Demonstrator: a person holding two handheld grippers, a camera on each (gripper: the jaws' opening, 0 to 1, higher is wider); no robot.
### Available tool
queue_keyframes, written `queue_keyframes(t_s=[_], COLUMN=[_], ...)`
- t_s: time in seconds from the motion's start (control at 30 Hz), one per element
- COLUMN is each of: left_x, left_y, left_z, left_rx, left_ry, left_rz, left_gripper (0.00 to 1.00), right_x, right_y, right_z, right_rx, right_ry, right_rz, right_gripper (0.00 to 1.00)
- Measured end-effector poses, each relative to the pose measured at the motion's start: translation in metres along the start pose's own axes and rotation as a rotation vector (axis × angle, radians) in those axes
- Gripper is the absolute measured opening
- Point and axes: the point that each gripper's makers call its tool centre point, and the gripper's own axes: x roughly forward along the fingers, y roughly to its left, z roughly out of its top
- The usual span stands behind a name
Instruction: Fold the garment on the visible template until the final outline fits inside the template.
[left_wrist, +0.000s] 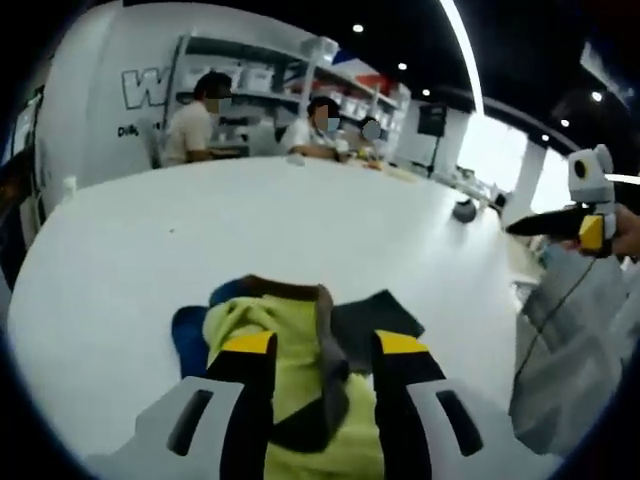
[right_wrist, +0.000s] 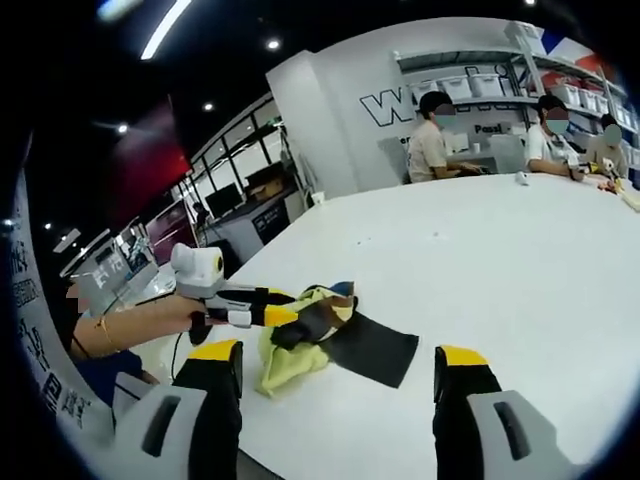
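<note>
- Your left gripper (left_wrist: 325, 350) was closed on the garment (left_wrist: 300, 380); in the left gripper view the yellow-green cloth with its brown trim bunched up between the two yellow-tipped jaws.
- The right gripper view showed the same hold from the side: the left gripper (right_wrist: 290, 315) came in from the left and clamped a raised fold of the garment (right_wrist: 310, 345), lifting that part off the white table (right_wrist: 500, 270).
- The rest of the garment hung down to the table, and a dark flat panel (right_wrist: 375, 348) lay spread on the tabletop just beside the yellow bundle.
- A blue patch (left_wrist: 190, 335) of cloth showed at the garment's left edge in the left gripper view.
- Your right gripper (right_wrist: 340, 365) stood wide open with nothing between its jaws, near the garment but apart from it.
- In the left gripper view your right gripper (left_wrist: 575, 225) was off at the right edge, well away from the cloth.
- Three people (left_wrist: 195, 125) sat at the table's far side, before white shelves (left_wrist: 270, 70).
</note>
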Motion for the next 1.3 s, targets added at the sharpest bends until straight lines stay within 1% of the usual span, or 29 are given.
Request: queue_keyframes(t_s=[0.1, 0.2, 0.27, 0.33, 0.43, 0.47, 0.57, 0.6, 0.63, 0.67, 0.73, 0.8, 0.93, 1.0, 1.03, 1.07, 1.1, 1.2, 1.23, 1.3], left_x=[0.007, 0.008, 0.01, 0.015, 0.018, 0.019, 0.021, 0.021, 0.02, 0.021, 0.021, 0.018, 0.009, -0.001, -0.008, -0.01, -0.019, -0.029, -0.041, -0.049], left_y=[0.003, -0.002, -0.003, -0.003, -0.005, -0.007, -0.007, -0.011, -0.009, -0.009, -0.012, -0.016, -0.023, -0.032, -0.037, -0.039, -0.049, -0.058, -0.063, -0.065], left_z=[-0.004, -0.002, -0.002, -0.004, -0.006, -0.007, -0.013, -0.016, -0.019, -0.021, -0.02, -0.015, -0.006, 0.001, 0.003, 0.004, 0.008, 0.01, 0.008, 0.005], left_rx=[-0.017, -0.032, -0.033, -0.036, -0.036, -0.038, -0.036, -0.043, -0.062, -0.069, -0.059, -0.067, -0.036, -0.008, -0.004, -0.002, 0.016, 0.051, 0.108, 0.136], left_ry=[0.03, 0.028, 0.03, 0.045, 0.055, 0.067, 0.092, 0.109, 0.127, 0.137, 0.129, 0.118, 0.1, 0.082, 0.079, 0.076, 0.067, 0.067, 0.08, 0.1], left_rz=[-0.001, -0.01, -0.013, -0.013, -0.002, -0.005, -0.016, -0.023, -0.001, -0.002, -0.006, -0.018, -0.027, -0.039, -0.044, -0.047, -0.063, -0.075, -0.085, -0.078], left_gripper=[0.29, 0.24, 0.24, 0.23, 0.2, 0.18, 0.06, 0.0, 0.0, 0.0, 0.0, 0.0, 0.0, 0.0, 0.0, 0.0, 0.0, 0.0, 0.0, 0.0], right_x=[0.0, -0.001, -0.002, -0.002, -0.002, -0.003, -0.004, -0.004, -0.004, -0.004, -0.005, -0.006, -0.008, -0.008, -0.007, -0.008, -0.008, -0.008, -0.009, -0.01], right_y=[-0.002, -0.003, -0.004, -0.004, -0.005, -0.005, -0.004, -0.004, -0.004, -0.004, -0.003, -0.003, 0.0, 0.001, 0.001, 0.001, 0.001, 0.002, 0.007, 0.009], right_z=[-0.001, -0.001, -0.001, 0.0, 0.0, 0.002, 0.005, 0.006, 0.006, 0.006, 0.007, 0.01, 0.014, 0.013, 0.013, 0.012, 0.011, 0.009, 0.009, 0.009], right_rx=[0.004, 0.005, 0.004, 0.006, 0.004, -0.005, -0.02, -0.02, -0.023, -0.024, -0.023, -0.018, -0.021, -0.023, -0.022, -0.022, -0.023, -0.017, -0.017, -0.021], right_ry=[0.0, 0.003, 0.002, -0.002, -0.002, -0.01, -0.021, -0.023, -0.021, -0.02, -0.023, -0.037, -0.051, -0.056, -0.056, -0.056, -0.056, -0.057, -0.058, -0.058], right_rz=[-0.002, -0.007, -0.007, -0.005, -0.006, -0.01, -0.007, -0.006, -0.006, -0.006, -0.006, -0.005, 0.002, 0.007, 0.008, 0.007, 0.009, 0.016, 0.026, 0.032], right_gripper=[0.76, 0.76, 0.76, 0.75, 0.75, 0.75, 0.74, 0.74, 0.73, 0.73, 0.73, 0.73, 0.73, 0.73, 0.72, 0.72, 0.71, 0.71, 0.71, 0.7])
